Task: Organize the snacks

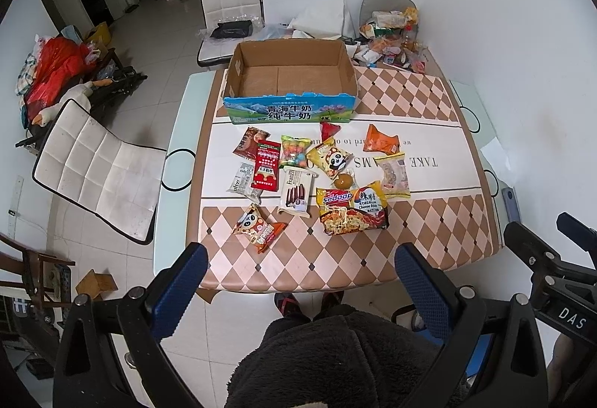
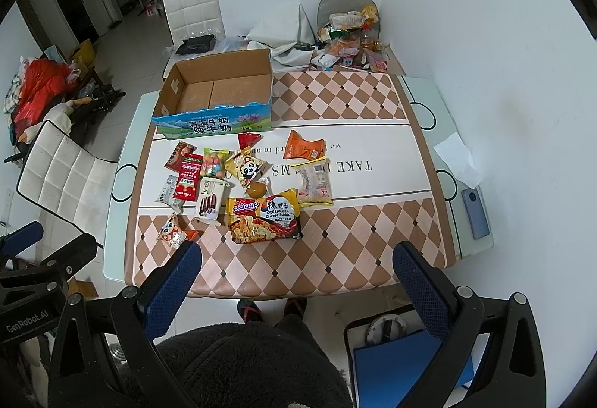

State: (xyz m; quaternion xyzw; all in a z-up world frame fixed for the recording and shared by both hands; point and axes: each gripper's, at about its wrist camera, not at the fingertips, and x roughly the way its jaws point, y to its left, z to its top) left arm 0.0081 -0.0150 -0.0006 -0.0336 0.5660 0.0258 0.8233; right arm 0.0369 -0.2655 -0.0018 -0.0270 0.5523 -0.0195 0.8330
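The left gripper is held spread wide and empty above the near edge of the table, its blue-padded fingers apart, with nothing between them. At the left, a white padded chair is set just beside the table's left edge, and tiled floor is seen between that chair and a pile of red bags farther off. On the far left part of the tablecloth an open cardboard box is placed, its brown floor bare, its printed front wall turned toward the snacks. In front of it the packets are scattered across the white middle band: a red sachet overlapping its neighbours, a wafer pack, an orange panda bag nearest the front edge, a yellow panda bag, and a Sedaap noodle pack. Farther right, an orange packet and a clear pastry packet are laid close to each other. The checkered strip along the front edge is left bare between the noodle pack and the grippers. The right gripper is likewise held released, empty, over the same near edge. At the right rim, a phone and a white tissue are seen lying near the wall.
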